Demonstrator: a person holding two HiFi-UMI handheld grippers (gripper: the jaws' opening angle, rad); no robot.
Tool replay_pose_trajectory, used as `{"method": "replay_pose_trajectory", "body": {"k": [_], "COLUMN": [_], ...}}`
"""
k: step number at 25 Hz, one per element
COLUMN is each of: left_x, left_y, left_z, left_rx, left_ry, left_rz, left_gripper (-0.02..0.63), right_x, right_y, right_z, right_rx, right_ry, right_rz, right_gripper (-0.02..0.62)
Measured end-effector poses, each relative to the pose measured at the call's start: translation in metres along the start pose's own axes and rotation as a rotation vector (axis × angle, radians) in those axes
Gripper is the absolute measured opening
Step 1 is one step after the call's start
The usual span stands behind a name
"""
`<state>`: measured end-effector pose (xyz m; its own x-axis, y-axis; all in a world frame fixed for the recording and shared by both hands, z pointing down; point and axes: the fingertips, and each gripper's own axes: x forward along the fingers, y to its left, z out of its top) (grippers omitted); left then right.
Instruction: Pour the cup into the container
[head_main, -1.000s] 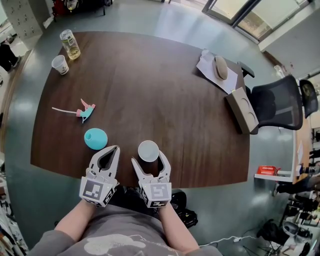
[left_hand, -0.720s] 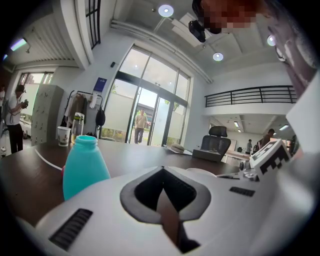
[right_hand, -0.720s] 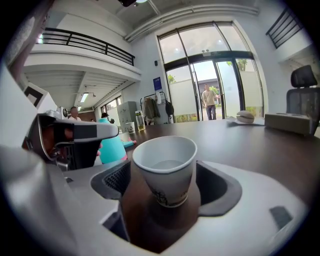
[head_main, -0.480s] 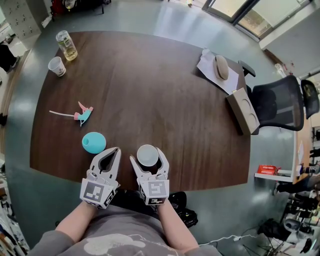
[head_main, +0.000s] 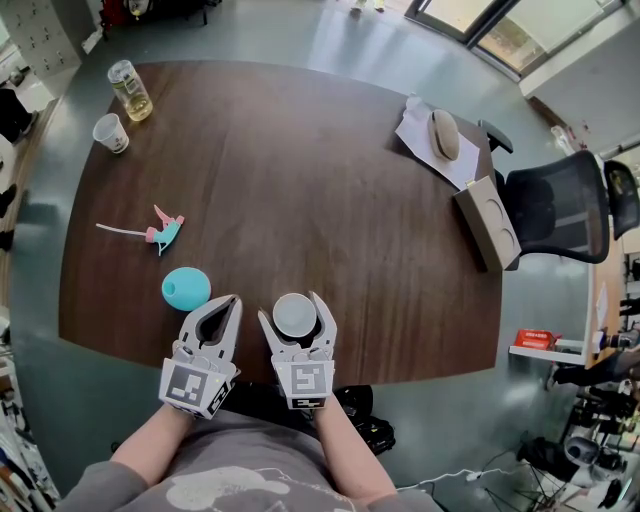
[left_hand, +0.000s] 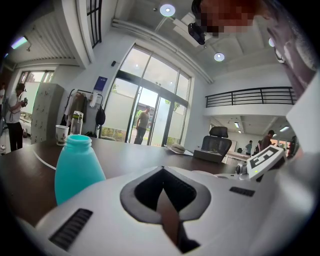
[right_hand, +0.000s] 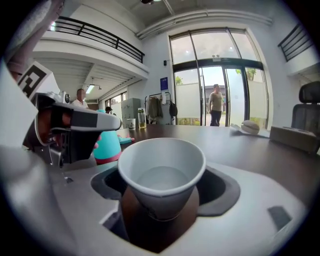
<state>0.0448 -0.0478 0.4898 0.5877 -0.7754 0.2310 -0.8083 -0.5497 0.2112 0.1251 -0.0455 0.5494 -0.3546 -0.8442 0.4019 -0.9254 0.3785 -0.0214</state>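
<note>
The dark wooden table (head_main: 300, 180) spreads out before me. At its near edge my right gripper (head_main: 293, 312) clamps its jaws on either side of the white paper cup (head_main: 295, 316), which sits upright between them. My left gripper (head_main: 232, 300) is just beside it, jaws pressed together on nothing. The teal container (head_main: 186, 288) stands near the left gripper's tip, on its left, mouth up.

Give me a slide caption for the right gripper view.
Right gripper shut on upright white cup; teal container behind at left.
</note>
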Motion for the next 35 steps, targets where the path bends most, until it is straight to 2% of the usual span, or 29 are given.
{"method": "replay_pose_trajectory", "body": {"k": [11, 15, 27, 35], "left_x": [0.002, 0.001, -0.003, -0.008], "left_y": [0.003, 0.002, -0.001, -0.013], "left_z": [0.001, 0.002, 0.007, 0.022], "left_rx": [-0.003, 0.0, 0.013, 0.048], "left_ry": [0.002, 0.005, -0.008, -0.035], "left_rz": [0.004, 0.005, 0.006, -0.012], "left_gripper": [0.006, 0.006, 0.006, 0.006], "right_x": [0.004, 0.002, -0.002, -0.021], "right_y": [-0.003, -0.003, 0.0, -0.002], "right_z": [0.002, 0.004, 0.005, 0.035], "right_rx": [0.028, 0.016, 0.004, 0.065], "right_ry": [-0.013, -0.021, -0.026, -0.067], "right_rz": [0.02, 0.013, 0.021, 0.019], "right_gripper": [0.377, 0.318, 0.302, 0.302]}}
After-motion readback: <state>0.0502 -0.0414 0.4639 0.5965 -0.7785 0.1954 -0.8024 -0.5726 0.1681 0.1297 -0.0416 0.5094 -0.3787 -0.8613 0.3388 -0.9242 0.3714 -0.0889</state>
